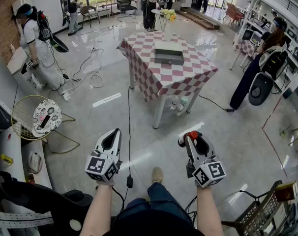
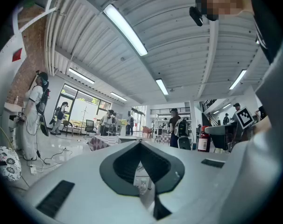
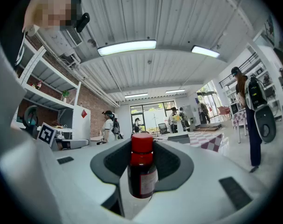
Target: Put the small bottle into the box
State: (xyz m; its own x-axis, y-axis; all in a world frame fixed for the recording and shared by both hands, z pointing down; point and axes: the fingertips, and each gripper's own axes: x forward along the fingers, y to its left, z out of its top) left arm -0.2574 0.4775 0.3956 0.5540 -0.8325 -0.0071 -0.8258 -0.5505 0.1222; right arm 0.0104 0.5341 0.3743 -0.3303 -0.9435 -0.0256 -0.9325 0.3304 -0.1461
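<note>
The small dark bottle (image 1: 184, 141) with a red cap stands upright between the jaws of my right gripper (image 1: 190, 137), which is shut on it. In the right gripper view the bottle (image 3: 142, 174) fills the gap between the jaws. My left gripper (image 1: 113, 134) is held level beside it, shut, with nothing in it; in its own view the jaws (image 2: 140, 146) meet at the tip. The grey open box (image 1: 169, 53) sits on a table with a red and white checked cloth (image 1: 176, 77), a few steps ahead of both grippers.
Cables (image 1: 129, 132) trail over the shiny floor between me and the table. A wire stool with a patterned cushion (image 1: 46, 116) stands to the left, and plastic bottles (image 1: 178, 105) lie under the table. Several people stand around the room. A vase of flowers (image 1: 168, 15) stands behind the table.
</note>
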